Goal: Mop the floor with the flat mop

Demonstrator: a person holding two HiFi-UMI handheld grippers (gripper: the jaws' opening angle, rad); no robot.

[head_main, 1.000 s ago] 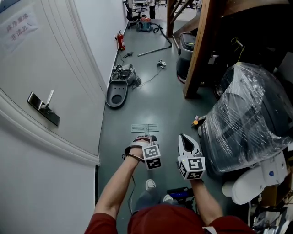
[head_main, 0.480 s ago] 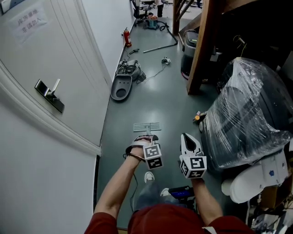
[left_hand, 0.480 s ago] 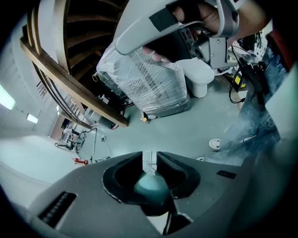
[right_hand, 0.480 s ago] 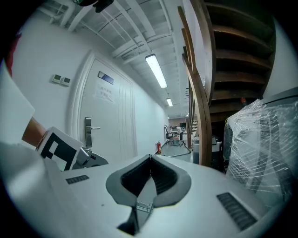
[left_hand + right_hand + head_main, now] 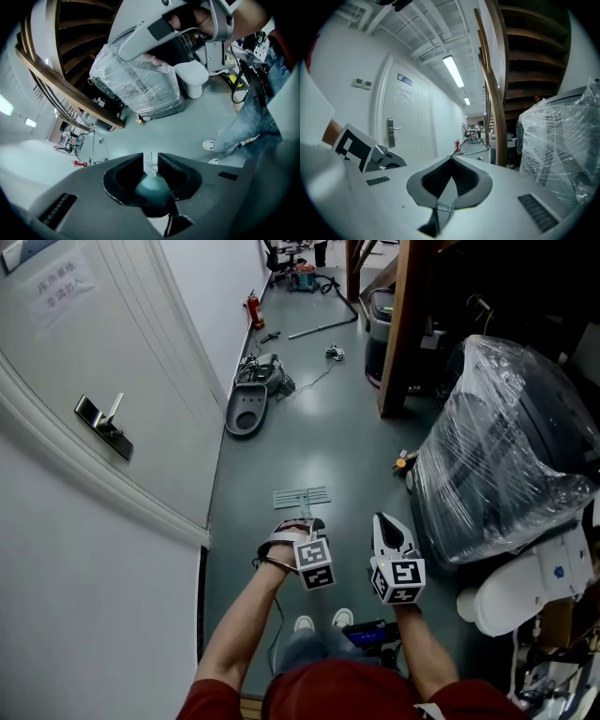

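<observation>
Red sleeves frame the bottom of the head view, and 2 white shoes (image 5: 305, 622) stand on the grey-green floor (image 5: 319, 442) beneath them, just beside a blue device (image 5: 370, 632).

Ahead of the shoes, the left tool (image 5: 298, 524) points down and forward. In the left gripper view the left tool (image 5: 150, 161) is clamped on the mop handle (image 5: 152, 187): the rounded pole sits in the hollow behind the jaw tips, touching both jaws, and the tips leave only a narrow slit. Through that slit a sliver of the flat mop head (image 5: 149, 158) shows.

Beside it, the right tool (image 5: 386, 519) carries nothing and touches nothing. In the right gripper view the right tool (image 5: 451, 160) has its jaw tips together, with only a wedge-shaped gap behind them.

Just beyond the left tool, the flat mop head (image 5: 302, 497) lies flat on the floor, pale and ribbed, its long side across the corridor.

To the right stands a bulky machine wrapped in clear film (image 5: 506, 460), with a small orange object (image 5: 403, 462) on the floor at its near corner. A white door (image 5: 66, 474) with a metal lever handle (image 5: 101, 425) fills the left.

Farther off lie a grey moulded shell (image 5: 246, 413), a wooden post (image 5: 398, 324), a metal pole (image 5: 323, 329) and a red fire extinguisher (image 5: 251, 308) against the wall.
</observation>
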